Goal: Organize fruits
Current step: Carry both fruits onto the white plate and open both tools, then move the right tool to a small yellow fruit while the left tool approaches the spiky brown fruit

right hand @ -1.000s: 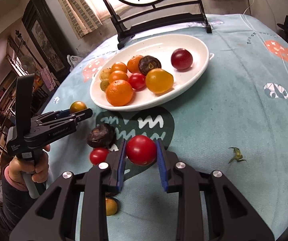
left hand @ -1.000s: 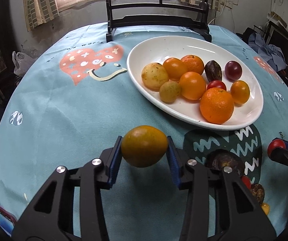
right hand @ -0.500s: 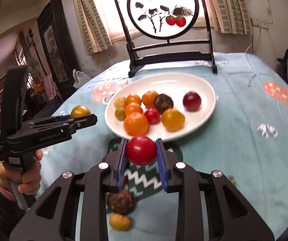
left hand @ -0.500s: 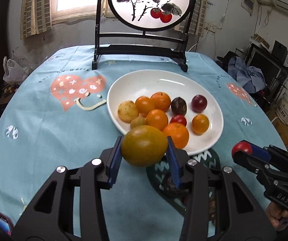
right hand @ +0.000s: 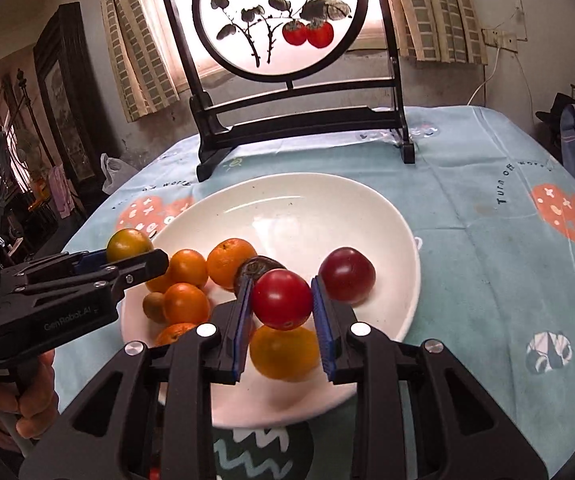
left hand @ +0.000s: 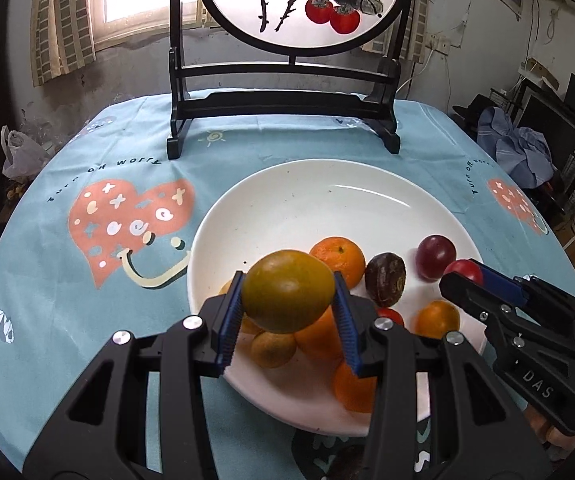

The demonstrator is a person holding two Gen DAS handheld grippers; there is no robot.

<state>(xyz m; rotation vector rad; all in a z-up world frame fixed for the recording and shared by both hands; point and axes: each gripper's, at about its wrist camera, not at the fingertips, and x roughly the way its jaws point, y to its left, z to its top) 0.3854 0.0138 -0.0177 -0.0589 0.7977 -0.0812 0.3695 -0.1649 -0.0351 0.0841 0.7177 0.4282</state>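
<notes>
My left gripper (left hand: 287, 316) is shut on a greenish-orange citrus fruit (left hand: 288, 290) and holds it above the near left part of the white oval plate (left hand: 327, 200). My right gripper (right hand: 282, 314) is shut on a red tomato (right hand: 282, 299) above the near part of the plate (right hand: 327, 200). The plate holds several oranges (left hand: 339, 260), a dark passion fruit (left hand: 385, 278) and a dark red plum (right hand: 347, 275). In the left wrist view the right gripper (left hand: 463, 278) shows with the tomato; in the right wrist view the left gripper (right hand: 135, 254) shows with the citrus.
A black wooden stand with a round painted screen (left hand: 287, 112) stands at the back of the table behind the plate. The blue patterned tablecloth (left hand: 87, 280) covers the round table. A dark fruit (left hand: 347, 462) lies on the cloth under my left gripper.
Both grippers have moved forward with their fruits and are now over the plate, closer to the piled fruit. Both stay shut on their fruit.
</notes>
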